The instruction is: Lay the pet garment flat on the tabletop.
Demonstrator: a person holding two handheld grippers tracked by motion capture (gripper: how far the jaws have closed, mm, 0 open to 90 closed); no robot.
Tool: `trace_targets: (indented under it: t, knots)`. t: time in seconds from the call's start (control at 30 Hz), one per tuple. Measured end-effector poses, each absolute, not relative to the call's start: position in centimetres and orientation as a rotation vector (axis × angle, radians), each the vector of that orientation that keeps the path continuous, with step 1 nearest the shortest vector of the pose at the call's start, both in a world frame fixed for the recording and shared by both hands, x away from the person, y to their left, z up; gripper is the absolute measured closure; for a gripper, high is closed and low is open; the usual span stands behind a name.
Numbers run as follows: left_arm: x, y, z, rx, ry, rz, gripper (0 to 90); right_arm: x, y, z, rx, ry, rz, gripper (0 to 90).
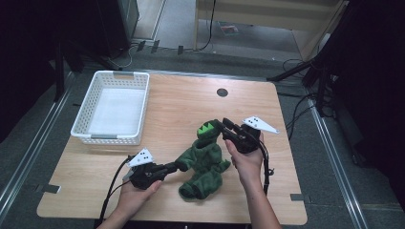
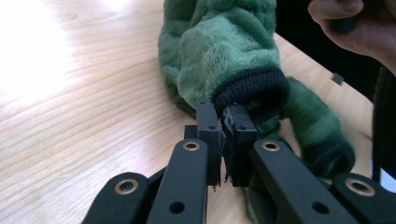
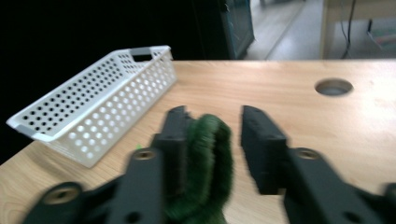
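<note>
1. The table (image 1: 172, 119) is a light wood-grain board with rounded corners and a small round dark hole (image 1: 222, 92) near its far edge.
2. The basket (image 1: 112, 107) is white perforated plastic, rectangular with cut-out handles, and stands at the table's far left corner, well apart from the toy.
3. The plush toy (image 1: 204, 162) is dark green and fuzzy, with a bright green patch with dark teeth-like marks at its far end and a black ribbed knit cuff (image 2: 254, 91) on one limb. It lies near the table's middle front, between the two grippers. Its lower limb is blurred in the left gripper view.
4. The left gripper (image 1: 175, 166), black with a grey three-cornered plate, has its jaws pinched fully together on the edge of the black cuff.
5. The right gripper (image 1: 220, 125) is partly open at the toy's far end. In its own blurred view a fold of green plush lies against one jaw, with a clear gap to the other, so the pads do not clamp it.
</note>
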State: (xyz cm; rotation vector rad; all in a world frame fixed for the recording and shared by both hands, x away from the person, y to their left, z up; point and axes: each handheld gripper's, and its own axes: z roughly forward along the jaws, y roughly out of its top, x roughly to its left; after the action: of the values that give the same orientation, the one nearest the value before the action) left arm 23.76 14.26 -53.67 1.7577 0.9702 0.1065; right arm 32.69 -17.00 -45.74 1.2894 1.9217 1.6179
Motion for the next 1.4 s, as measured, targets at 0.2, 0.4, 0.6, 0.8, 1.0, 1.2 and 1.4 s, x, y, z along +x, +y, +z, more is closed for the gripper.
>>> trace_targets:
  t: [0.2, 0.4, 0.6, 0.8, 1.0, 1.2, 1.4]
  knots:
    - [23.9, 14.4, -53.8, 1.756, 0.986, 0.107, 87.5, 31.4, -18.8, -44.7, 1.275, 1.870, 1.635, 47.0]
    - [24.0, 14.6, -53.7, 1.742, 0.991, 0.103, 87.5, 28.7, -18.4, -46.1, 1.177, 2.057, 1.564, 49.1]
    - [24.2, 14.8, -53.7, 1.736, 0.997, 0.093, 87.4, 29.8, -17.5, -49.4, 1.321, 2.188, 1.552, 43.1]
    - [24.4, 14.9, -53.7, 1.729, 1.001, 0.097, 87.4, 30.5, -15.1, -50.4, 1.353, 2.257, 1.434, 36.4]
    - [24.6, 15.3, -53.5, 1.702, 1.014, 0.110, 87.9, 30.6, -16.0, -50.5, 1.381, 2.177, 1.428, 82.5]
    - [25.7, 15.4, -52.1, 1.686, 1.045, 0.200, 88.0, 30.8, -18.3, -48.7, 1.355, 2.084, 1.470, 83.6]
    - [29.5, 13.2, -49.7, 1.713, 1.125, 0.245, 87.9, 33.6, -20.9, -47.1, 1.385, 2.071, 1.465, 83.2]
